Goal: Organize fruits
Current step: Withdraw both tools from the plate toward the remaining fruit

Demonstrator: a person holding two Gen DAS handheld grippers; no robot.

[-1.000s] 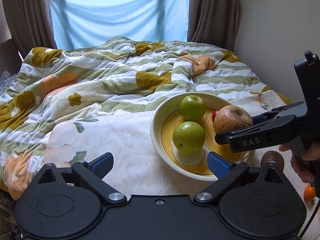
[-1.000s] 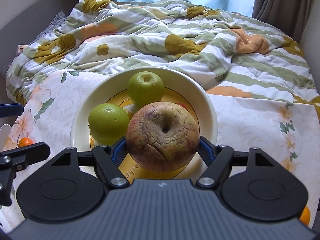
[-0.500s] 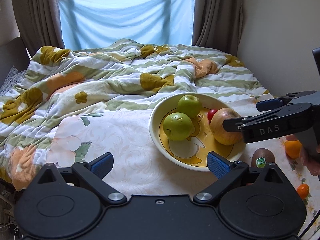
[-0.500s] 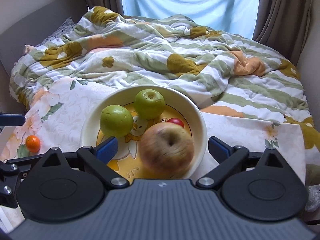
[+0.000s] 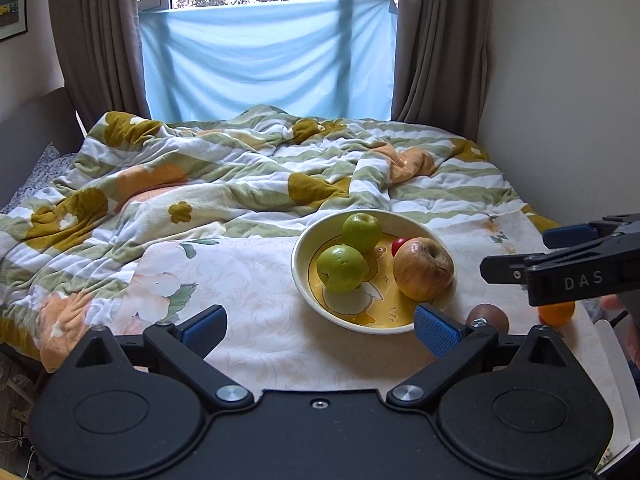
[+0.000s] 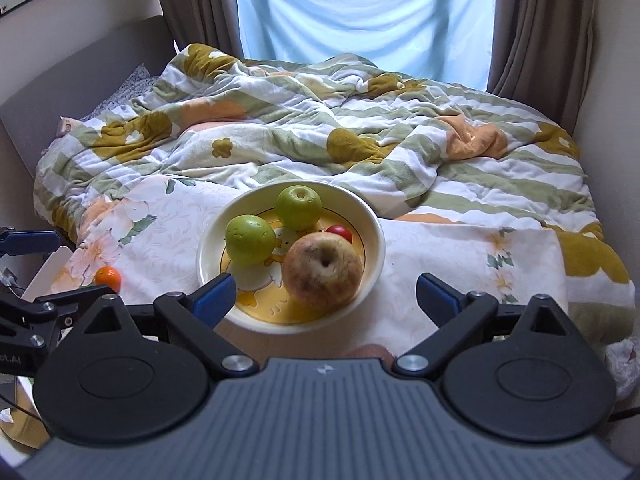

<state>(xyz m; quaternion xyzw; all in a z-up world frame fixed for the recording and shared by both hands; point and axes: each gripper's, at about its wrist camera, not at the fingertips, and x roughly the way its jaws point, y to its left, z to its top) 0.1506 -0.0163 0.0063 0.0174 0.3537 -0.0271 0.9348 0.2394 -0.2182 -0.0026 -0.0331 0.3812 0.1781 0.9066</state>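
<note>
A cream bowl [image 5: 302, 280] [image 6: 208, 240] with a yellow inside sits on a floral cloth. It holds two green apples [image 5: 342, 268] [image 6: 250, 239], a big wrinkled reddish apple [image 5: 424, 268] [image 6: 322, 272] and a small red fruit [image 5: 398, 245] [image 6: 339, 233]. My right gripper [image 6: 324, 294] is open and empty, drawn back just short of the bowl; it shows from the side in the left wrist view [image 5: 516, 254]. My left gripper [image 5: 320, 326] is open and empty, near the bowl's front left.
A brown kiwi [image 5: 490, 316] and an orange [image 5: 556, 312] lie on the cloth right of the bowl. A small tangerine [image 6: 108, 278] lies left of the bowl. A rumpled striped blanket [image 5: 240, 176] covers the bed behind. A wall stands at the right.
My right gripper opened and let the wrinkled apple go into the bowl, then drew back. Both grippers pulled back and rose away from the bowl.
</note>
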